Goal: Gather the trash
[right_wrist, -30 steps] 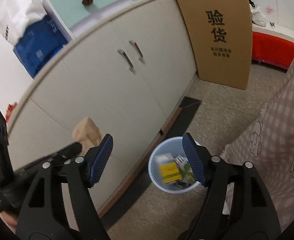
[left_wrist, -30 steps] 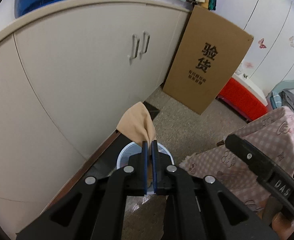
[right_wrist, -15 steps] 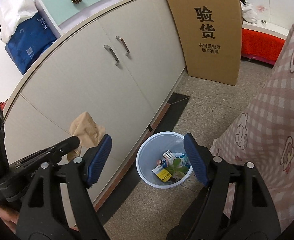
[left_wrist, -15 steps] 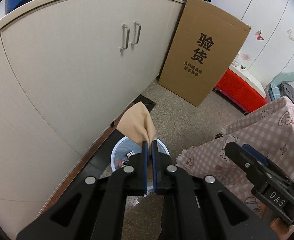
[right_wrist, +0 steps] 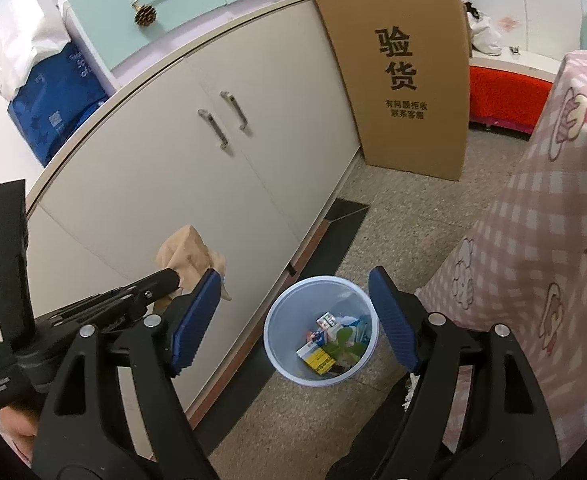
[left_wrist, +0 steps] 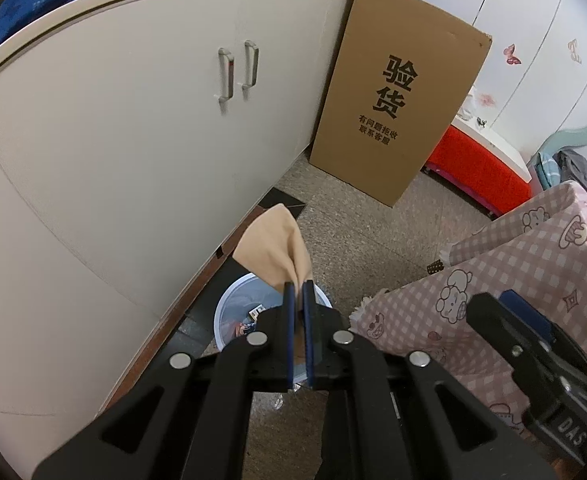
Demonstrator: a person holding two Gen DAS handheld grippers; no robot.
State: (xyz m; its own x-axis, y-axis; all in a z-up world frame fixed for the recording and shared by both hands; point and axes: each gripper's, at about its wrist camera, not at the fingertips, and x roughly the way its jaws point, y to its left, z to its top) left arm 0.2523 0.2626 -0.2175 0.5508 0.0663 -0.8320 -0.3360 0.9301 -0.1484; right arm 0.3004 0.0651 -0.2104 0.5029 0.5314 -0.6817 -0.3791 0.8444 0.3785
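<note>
One tan cloth [left_wrist: 274, 240] in left tool [left_wrist: 298, 286]

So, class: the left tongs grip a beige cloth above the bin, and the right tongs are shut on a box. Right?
Not quite. The right tongs are open and hold nothing, as the right wrist view shows. The left tongs do grip the beige cloth above the bin.

Beige cloth [left_wrist: 274, 245]; pink checked tablecloth [left_wrist: 533, 264]

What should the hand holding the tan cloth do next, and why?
Probably carry it a little further over the bin, then open. The left gripper is shut on the tan cloth, and in the right view the cloth hangs left of the bin, not above it.
</note>
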